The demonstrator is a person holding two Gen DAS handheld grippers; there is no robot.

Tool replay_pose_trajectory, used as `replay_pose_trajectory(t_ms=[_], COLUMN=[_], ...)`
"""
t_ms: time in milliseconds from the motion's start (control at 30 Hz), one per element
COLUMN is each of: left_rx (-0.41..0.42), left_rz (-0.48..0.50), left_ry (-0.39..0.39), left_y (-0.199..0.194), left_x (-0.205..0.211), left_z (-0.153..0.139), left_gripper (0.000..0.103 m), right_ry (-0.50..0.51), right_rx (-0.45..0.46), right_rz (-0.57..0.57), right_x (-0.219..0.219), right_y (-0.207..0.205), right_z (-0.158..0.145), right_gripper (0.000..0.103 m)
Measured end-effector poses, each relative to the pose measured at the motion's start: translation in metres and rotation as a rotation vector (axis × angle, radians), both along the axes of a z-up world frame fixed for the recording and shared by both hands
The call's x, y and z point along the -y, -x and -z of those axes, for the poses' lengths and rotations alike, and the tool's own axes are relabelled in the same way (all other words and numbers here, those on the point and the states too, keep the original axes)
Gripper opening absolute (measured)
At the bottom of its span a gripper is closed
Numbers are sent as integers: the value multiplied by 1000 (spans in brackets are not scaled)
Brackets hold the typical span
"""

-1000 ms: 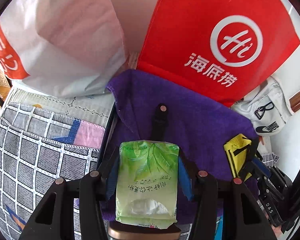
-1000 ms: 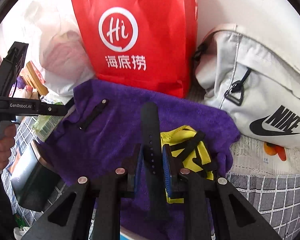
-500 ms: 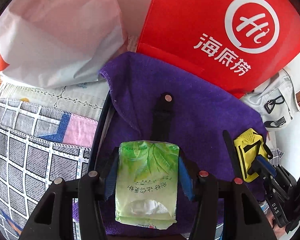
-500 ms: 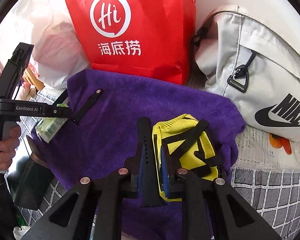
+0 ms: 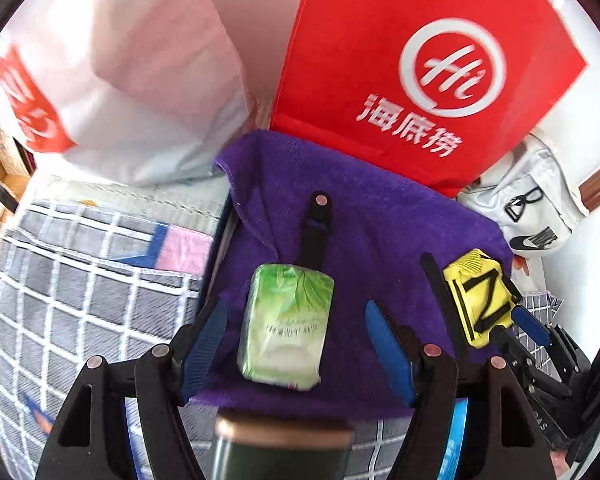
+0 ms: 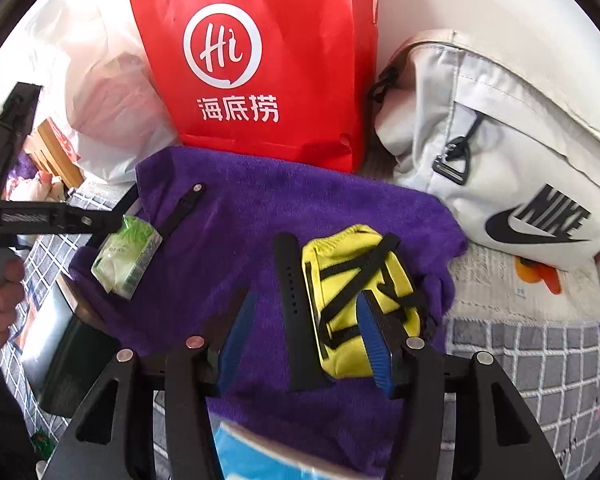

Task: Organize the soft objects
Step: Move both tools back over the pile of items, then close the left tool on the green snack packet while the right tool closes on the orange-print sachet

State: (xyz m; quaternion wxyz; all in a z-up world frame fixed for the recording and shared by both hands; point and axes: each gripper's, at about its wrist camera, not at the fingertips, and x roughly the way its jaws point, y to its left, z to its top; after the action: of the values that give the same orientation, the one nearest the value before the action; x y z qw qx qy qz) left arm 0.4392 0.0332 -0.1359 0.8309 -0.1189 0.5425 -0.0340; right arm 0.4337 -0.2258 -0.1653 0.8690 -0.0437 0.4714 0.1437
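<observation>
Both grippers have just been opening. The left gripper has let go of the green tissue pack, which lies free between its wide fingers on the purple towel. The right gripper has released the black strap, lying between its parted fingers, touching the yellow pouch. Beyond the fingertips stands a red bag reading "Hi"; its contents are hidden. Right of it, a white bag reads "NIKE".
</observation>
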Motion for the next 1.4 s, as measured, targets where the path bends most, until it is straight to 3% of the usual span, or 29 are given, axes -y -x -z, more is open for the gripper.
replay_pose_trajectory(t_ms=[67, 167, 300, 567, 733, 1067, 1400], left_rx=[27, 59, 79, 197, 199, 157, 112], left_rz=[5, -7, -34, -31, 14, 3, -58], left_ry=[-15, -9, 6, -34, -44, -1, -39], left_y=[9, 29, 56, 135, 178, 250, 290], left_x=[-2, -8, -17, -22, -24, -41, -63], left_z=[-12, -28, -43, -59, -53, -23, 5], left_gripper=[70, 70, 70, 70, 70, 70, 70], right_ry=[13, 20, 47, -78, -97, -110, -116], right_rx=[9, 34, 97, 73, 40, 28, -55], right_rz=[19, 40, 50, 83, 74, -10, -57], right_x=[3, 7, 9, 17, 13, -20, -57], right_y=[9, 26, 58, 126, 170, 254, 282], right_z=[-6, -18, -38, -53, -47, -28, 16], right_gripper=[57, 72, 75, 75, 75, 75, 75])
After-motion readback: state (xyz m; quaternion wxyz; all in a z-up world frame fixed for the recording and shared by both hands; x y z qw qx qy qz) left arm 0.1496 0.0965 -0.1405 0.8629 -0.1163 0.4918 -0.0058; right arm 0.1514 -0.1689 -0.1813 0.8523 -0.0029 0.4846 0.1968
